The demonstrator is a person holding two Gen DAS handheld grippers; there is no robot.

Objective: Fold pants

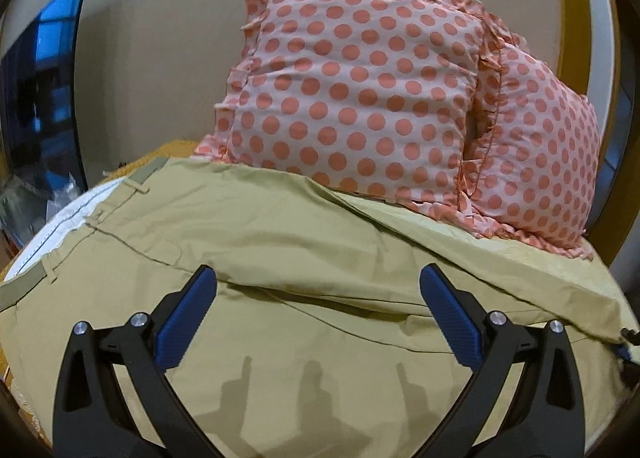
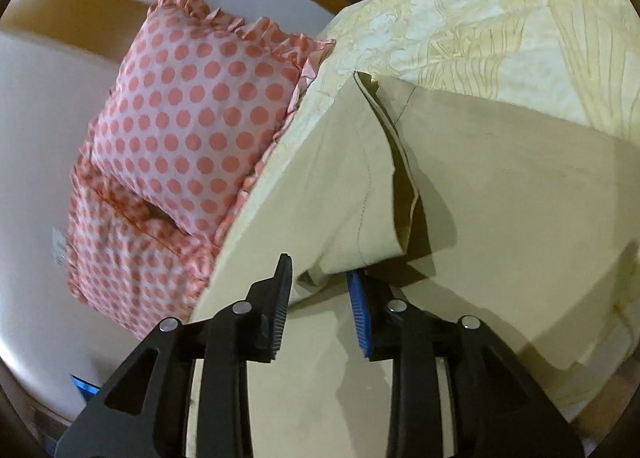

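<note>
Khaki pants lie spread on a bed, the waistband with belt loops and white lining at the left. My left gripper hovers over the pants with its blue pads wide apart and empty. In the right wrist view the pants lie on a pale yellow patterned bedspread, one leg folded over with its hem end hanging between the fingers of my right gripper. The jaws stand partly apart, and the hem drapes over the blue pad.
Two pink pillows with coral polka dots lean against the beige wall behind the pants, and they also show in the right wrist view. A dark window is at the left. A wooden frame stands at the right.
</note>
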